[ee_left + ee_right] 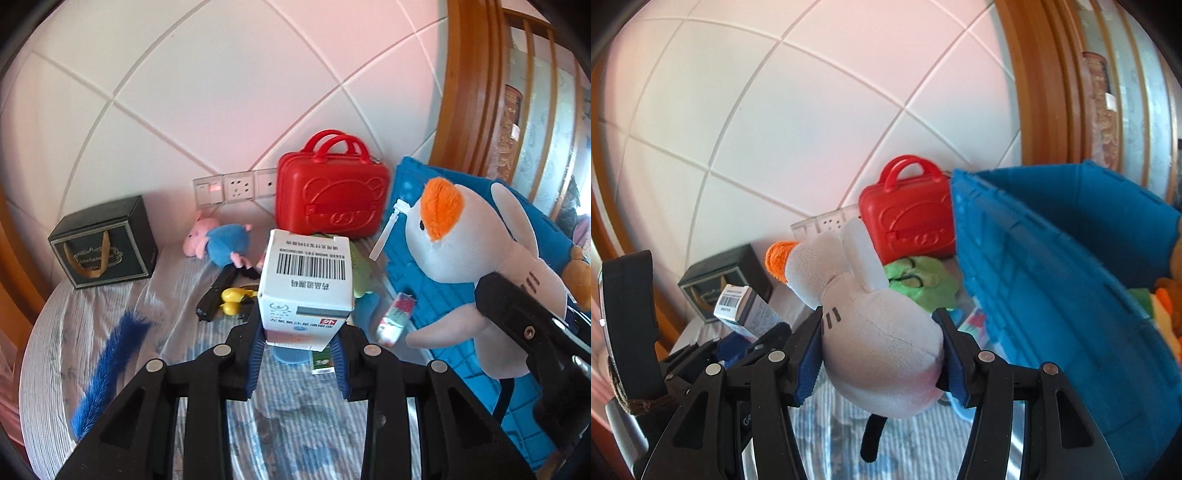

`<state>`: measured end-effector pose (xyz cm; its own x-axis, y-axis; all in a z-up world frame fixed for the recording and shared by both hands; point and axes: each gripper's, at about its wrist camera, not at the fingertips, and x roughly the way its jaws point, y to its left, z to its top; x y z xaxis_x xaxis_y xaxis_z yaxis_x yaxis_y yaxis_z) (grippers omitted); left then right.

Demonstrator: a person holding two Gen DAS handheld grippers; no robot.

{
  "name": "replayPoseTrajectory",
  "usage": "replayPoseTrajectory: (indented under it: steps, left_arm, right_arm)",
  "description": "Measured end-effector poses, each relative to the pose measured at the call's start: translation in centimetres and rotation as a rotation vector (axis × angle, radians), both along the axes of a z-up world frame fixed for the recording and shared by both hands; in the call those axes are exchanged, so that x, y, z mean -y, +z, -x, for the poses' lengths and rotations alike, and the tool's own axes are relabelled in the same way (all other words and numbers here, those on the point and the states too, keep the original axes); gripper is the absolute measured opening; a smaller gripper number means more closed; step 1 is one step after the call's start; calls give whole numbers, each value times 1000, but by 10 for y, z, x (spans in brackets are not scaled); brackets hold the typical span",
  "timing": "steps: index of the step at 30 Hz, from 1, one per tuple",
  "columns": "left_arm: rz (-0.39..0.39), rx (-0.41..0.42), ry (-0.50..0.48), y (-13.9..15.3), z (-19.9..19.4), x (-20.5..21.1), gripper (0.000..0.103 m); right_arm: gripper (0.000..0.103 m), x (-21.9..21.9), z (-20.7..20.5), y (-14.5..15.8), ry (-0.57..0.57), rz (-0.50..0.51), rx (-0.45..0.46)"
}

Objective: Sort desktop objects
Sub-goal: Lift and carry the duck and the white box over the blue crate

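1. Left gripper (298,345): jaws clamped on white medicine box (308,291) w/ barcode side facing up; box pinched at its lower end betw. blue pads (256,360), held clear above the striped bedsheet (122,306).
2. Right gripper (881,354): jaws closed on white plush bird (879,332); body squeezed betw. both pads, orange beak (781,258) pointed up-left, dark cord hanging below the body.
3. Same bird is seen in left wrist view at right, in front of blue crate (443,295); right gripper's black frame is seen across its lower body.
4. Blue crate (1052,266) is seen just right of the held bird in right wrist view; plush toys are partly visible inside at far right edge, type can't be told.
5. Red toy suitcase (332,199) stands upright against the wall, just left of crate; wall sockets (236,188) beside it.
6. Green plush (916,280) lies on sheet in front of suitcase, near crate.
7. Pink-and-blue pig plush (218,240) lies on sheet left of suitcase; black gift box (103,243) w/ gold ribbon stands further left.
8. Blue furry strip (110,365) lies at lower left; yellow item (234,301) and a black object lie near the box, type unclear.
9. Small blurred packet (395,319) is seen against crate's front wall.
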<state>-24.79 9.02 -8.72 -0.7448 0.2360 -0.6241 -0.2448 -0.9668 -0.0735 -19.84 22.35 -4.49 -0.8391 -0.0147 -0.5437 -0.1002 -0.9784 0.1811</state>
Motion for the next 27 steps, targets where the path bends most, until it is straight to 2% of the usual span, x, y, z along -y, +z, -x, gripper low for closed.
replayPoseTrajectory:
  steps: [7,14,20,27]
  left_arm:
    - [-16,-50,-71,41,-24,-54,31]
    - [-40,-87,-175,84,-51,-127,31]
    - [-44,-109,-262,103,-80,-187,31]
    - [-36,-102,-326,108,-103,-239,31]
  right_arm:
    - [56,-48,-32,41,-100,-17,-45]
    - [56,-110,-73,85,-223,-47,-93]
    - [56,-163,-111,104,-324,-58,-112]
    - [56,-219,-149,114,-420,-51,-118]
